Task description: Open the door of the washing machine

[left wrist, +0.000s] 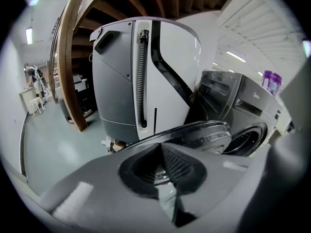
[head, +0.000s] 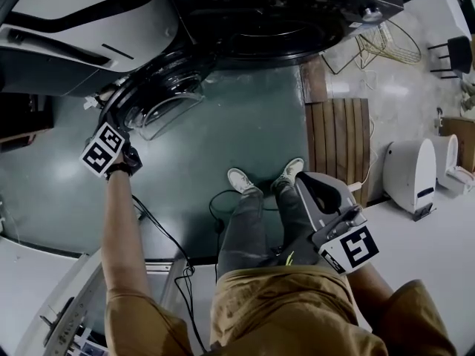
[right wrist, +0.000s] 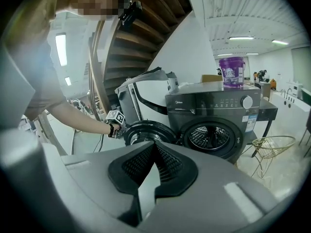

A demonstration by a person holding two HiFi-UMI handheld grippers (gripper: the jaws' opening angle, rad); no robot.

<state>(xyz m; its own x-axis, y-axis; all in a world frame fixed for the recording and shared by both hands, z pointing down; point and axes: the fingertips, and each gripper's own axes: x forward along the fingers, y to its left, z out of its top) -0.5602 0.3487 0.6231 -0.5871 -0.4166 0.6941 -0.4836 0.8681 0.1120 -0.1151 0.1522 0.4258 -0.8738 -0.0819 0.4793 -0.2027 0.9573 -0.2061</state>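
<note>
Nearest, the right hand-held gripper [right wrist: 155, 147] is held low by the person's right hip, with its jaws closed on nothing. It looks parked out of the way, since this job needs only one hand, and it faces the machine from well back.

Beyond the person's shoes [head: 241, 180] on the green floor [head: 245, 124], the left arm stretches to the far left. There the left hand-held gripper [left wrist: 162, 147] sits at the outer rim of the door [head: 159, 99]. Its jaws are closed, and a shiny sliver shows between the pads [left wrist: 180, 161]. I judge it is pinching the rim's edge on the side away from the hinge, where a pull swings the door most easily.

The door stands wide open to the left of the washing machine [right wrist: 218, 106], so the task looks all but done.

The left gripper view shows the pinch close up, but only a slice of the machine's front. Behind the door it shows a white appliance [left wrist: 146, 67].

Only the right gripper view shows the whole front: the open drum mouth [right wrist: 209, 137], the control panel, and a purple jug [right wrist: 232, 72] on top. The head view shows, from above, how far the door reaches out over the floor.
</note>
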